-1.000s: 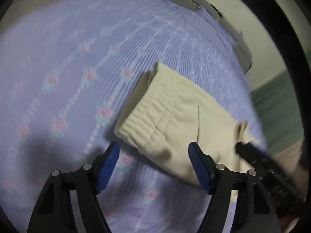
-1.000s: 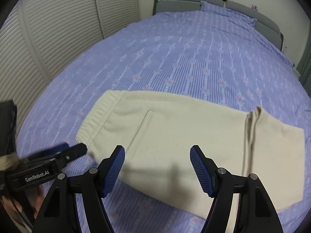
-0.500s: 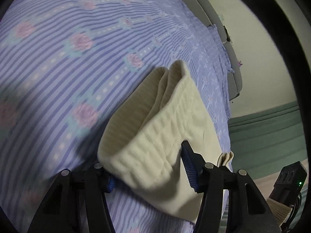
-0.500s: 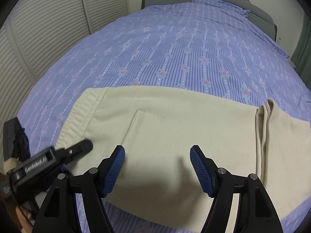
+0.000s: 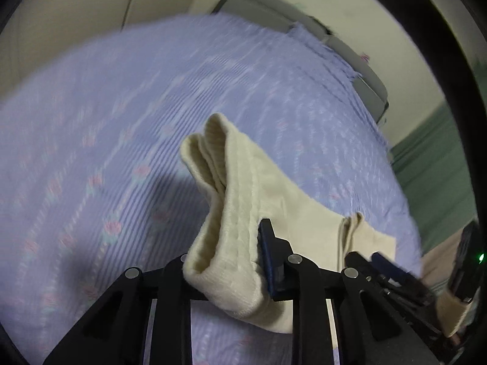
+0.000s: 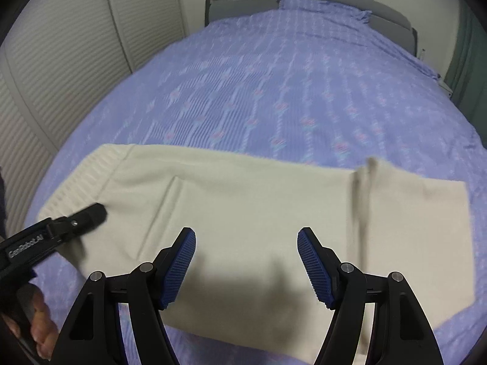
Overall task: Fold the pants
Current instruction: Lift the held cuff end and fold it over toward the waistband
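A: What occupies the near part of the bed (image 6: 304,70)?

B: Cream pants (image 6: 243,213), laid crosswise over the lavender flowered bedspread (image 6: 274,97), close to the bed's near edge. The ribbed waistband (image 6: 82,179) points to the bed's left edge; the legs are folded back at the right, leaving a doubled edge (image 6: 362,200) that runs toward the near edge.

A: How does the left gripper (image 5: 231,261) stand?

B: It is clamped on the waistband (image 5: 225,222). In the left wrist view the ribbed cloth bunches between the two fingers, the right blue pad (image 5: 268,258) pressed against it, the left pad hidden behind the cloth. The pinched corner is raised off the bedspread (image 5: 121,121) and casts a shadow beneath it. From the right wrist view the same gripper (image 6: 88,219) reaches in from the left, its tip at the waistband's near corner; the person's hand (image 6: 36,322) shows at the lower left.

A: And the right gripper (image 6: 246,267)?

B: Its fingers are spread wide, with blue ribbed pads (image 6: 179,264) facing each other. It hovers above the middle of the pants near the near edge, holding nothing, and its shadow falls on the cloth. A pocket seam (image 6: 161,213) lies just left of it.

A: What bounds the scene?

B: A grey headboard (image 6: 304,3) at the far end and white louvred doors (image 6: 54,60) along the left.
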